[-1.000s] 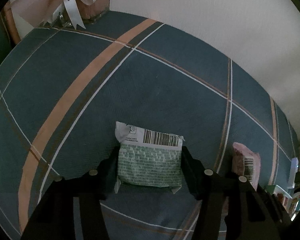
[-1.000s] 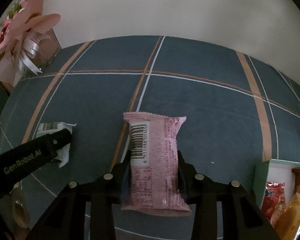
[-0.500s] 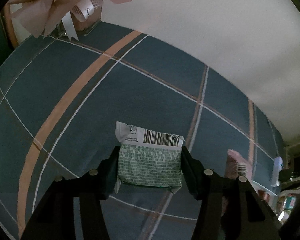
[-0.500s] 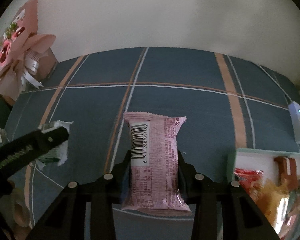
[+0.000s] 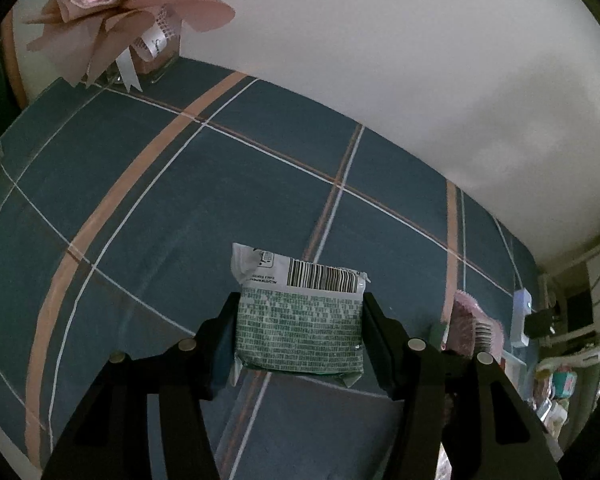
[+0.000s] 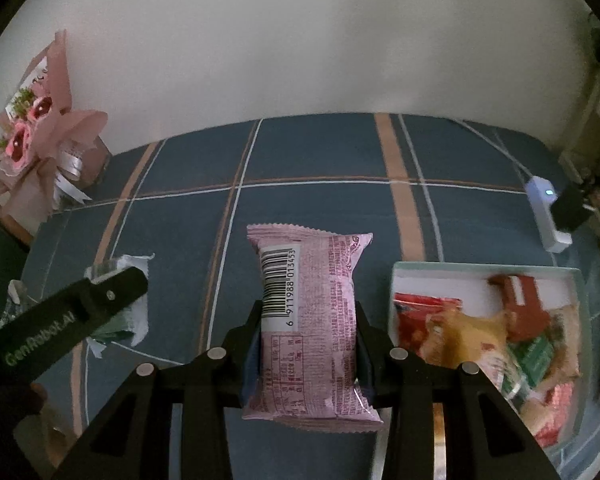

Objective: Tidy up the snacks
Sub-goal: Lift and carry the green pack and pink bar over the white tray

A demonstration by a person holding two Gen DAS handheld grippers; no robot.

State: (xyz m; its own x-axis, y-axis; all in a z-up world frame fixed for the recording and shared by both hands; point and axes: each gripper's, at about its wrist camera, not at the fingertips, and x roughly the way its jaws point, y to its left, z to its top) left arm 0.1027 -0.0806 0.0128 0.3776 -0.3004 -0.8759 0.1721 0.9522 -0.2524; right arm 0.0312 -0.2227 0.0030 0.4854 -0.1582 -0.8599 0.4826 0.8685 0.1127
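My left gripper point(image 5: 298, 312) is shut on a green and white snack packet point(image 5: 300, 328) with a barcode at its top, held above the blue plaid cloth point(image 5: 180, 184). My right gripper point(image 6: 306, 318) is shut on a pink snack packet point(image 6: 308, 320) with a barcode, held above the cloth. A pale green box point(image 6: 396, 280) with several snacks inside lies just right of the right gripper. The left gripper with its green packet point(image 6: 128, 316) shows at the left of the right wrist view. The pink packet point(image 5: 474, 328) shows at the right of the left wrist view.
A pink wrapped flower bouquet point(image 6: 40, 140) stands at the far left by the white wall; it also shows in the left wrist view point(image 5: 112, 12). A white device with a lit dot point(image 6: 546, 208) lies at the far right of the cloth. Shelves and clutter point(image 5: 560, 360) stand beyond the right edge.
Both grippers have swung to the right and risen with their packets held. The snack box has come fully into the right wrist view; the bouquet now shows higher in both views.
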